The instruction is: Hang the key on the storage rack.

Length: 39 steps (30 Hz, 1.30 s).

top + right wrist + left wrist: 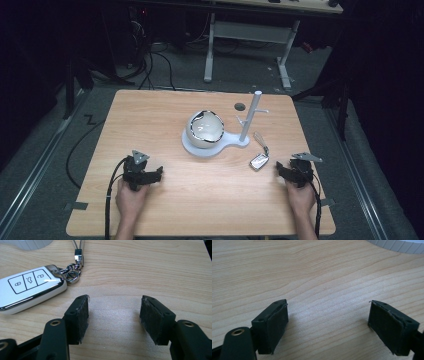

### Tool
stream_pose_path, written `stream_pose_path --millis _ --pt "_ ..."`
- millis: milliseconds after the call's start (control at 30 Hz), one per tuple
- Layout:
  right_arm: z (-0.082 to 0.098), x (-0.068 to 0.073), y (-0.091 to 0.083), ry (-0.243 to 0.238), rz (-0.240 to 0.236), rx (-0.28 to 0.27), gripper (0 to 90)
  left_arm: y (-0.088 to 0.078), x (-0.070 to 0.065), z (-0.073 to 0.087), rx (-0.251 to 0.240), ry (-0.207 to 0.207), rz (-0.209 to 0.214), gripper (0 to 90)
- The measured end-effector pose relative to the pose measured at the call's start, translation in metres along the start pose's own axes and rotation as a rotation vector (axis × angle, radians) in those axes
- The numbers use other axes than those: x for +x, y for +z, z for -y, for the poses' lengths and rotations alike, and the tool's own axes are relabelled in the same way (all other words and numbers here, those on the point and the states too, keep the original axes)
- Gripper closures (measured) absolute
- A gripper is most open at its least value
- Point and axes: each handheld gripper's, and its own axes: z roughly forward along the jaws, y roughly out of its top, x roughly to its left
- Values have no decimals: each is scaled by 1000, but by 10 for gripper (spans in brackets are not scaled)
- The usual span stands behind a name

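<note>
The high view shows a light wooden table [200,200] with a person's two hands at its near edge, each holding a black two-jaw gripper. The left gripper [156,173] sits on the near left part of the tabletop, and in the left gripper view [328,322] its jaws stand wide apart over bare wood, holding nothing. The right gripper [279,169] rests near the right edge; in the right gripper view [113,315] its jaws are likewise spread wide and empty. A white car key fob with a chrome rim [259,161] lies flat on the table just beside the right gripper's jaws, to their left, not between them; in the right gripper view the fob [30,287] shows three button icons and a metal ring with a short strap [78,251] leading away. Farther back, near the table's middle, stands a white stand with a round base and an upright branched post [250,117], with a glossy cream-white ball-shaped object [205,128] resting on the base.
</note>
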Motion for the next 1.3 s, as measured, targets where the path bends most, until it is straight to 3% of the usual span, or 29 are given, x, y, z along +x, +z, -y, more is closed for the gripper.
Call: stream_pose_path --millis 733,900,1200,1300 --pt "1 2 -1 0 -5 -2 428 0 0 0 3 2 1 168" --pt "1 4 -2 -16 -12 -8 528 0 0 0 2 2 1 168" --pt "1 7 -2 -18 -18 -14 609 0 0 0 3 2 2 168" --pt "0 7 -2 -11 -47 -17 635 0 0 0 2 2 1 168"
